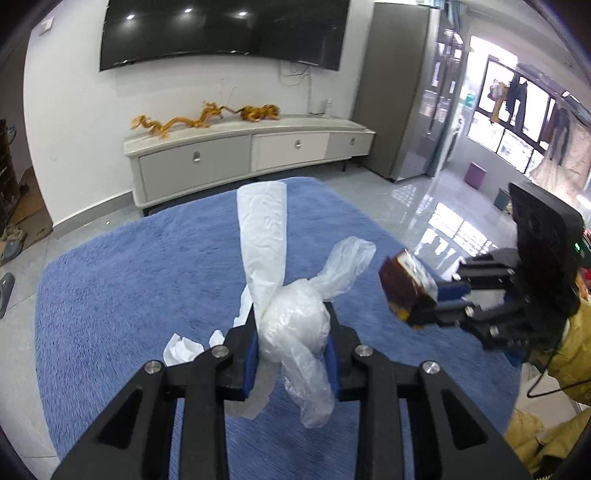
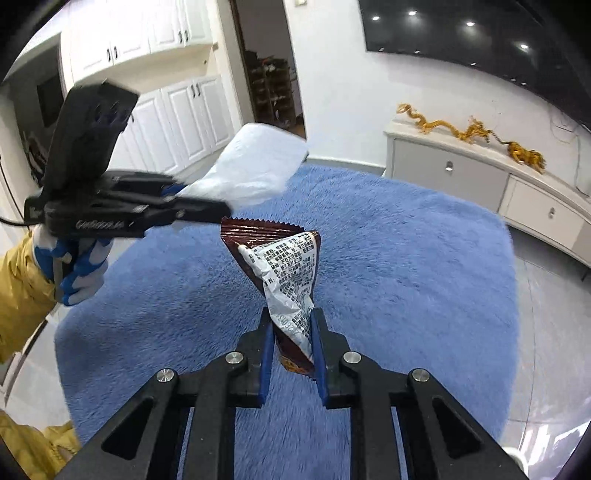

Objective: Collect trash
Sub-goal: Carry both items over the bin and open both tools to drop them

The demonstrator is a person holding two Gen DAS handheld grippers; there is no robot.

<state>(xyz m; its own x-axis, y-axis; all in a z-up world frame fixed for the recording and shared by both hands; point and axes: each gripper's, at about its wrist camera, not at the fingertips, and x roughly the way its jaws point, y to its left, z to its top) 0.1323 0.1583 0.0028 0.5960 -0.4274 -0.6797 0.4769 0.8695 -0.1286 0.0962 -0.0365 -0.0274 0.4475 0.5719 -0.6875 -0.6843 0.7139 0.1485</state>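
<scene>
My left gripper (image 1: 291, 314) is shut on a bundle of clear plastic bag and white tissue (image 1: 291, 325), held above the blue rug (image 1: 147, 280). A long strip of tissue (image 1: 264, 240) sticks up from the bundle and a clear flap hangs below. My right gripper (image 2: 291, 325) is shut on a crumpled brown snack wrapper (image 2: 284, 266) with a white printed panel, also lifted off the rug. In the left wrist view the right gripper (image 1: 424, 306) shows at the right with the wrapper (image 1: 404, 288). In the right wrist view the left gripper (image 2: 207, 206) shows at the left with the tissue (image 2: 255, 166).
A small white tissue scrap (image 1: 183, 349) shows just left of my left fingers. A low white TV cabinet (image 1: 236, 155) with gold dragon ornaments (image 1: 199, 118) stands against the far wall under a television (image 1: 225, 29). Glossy tiled floor (image 1: 424, 206) surrounds the rug. A gloved hand (image 2: 79, 266) and yellow sleeve hold the left gripper.
</scene>
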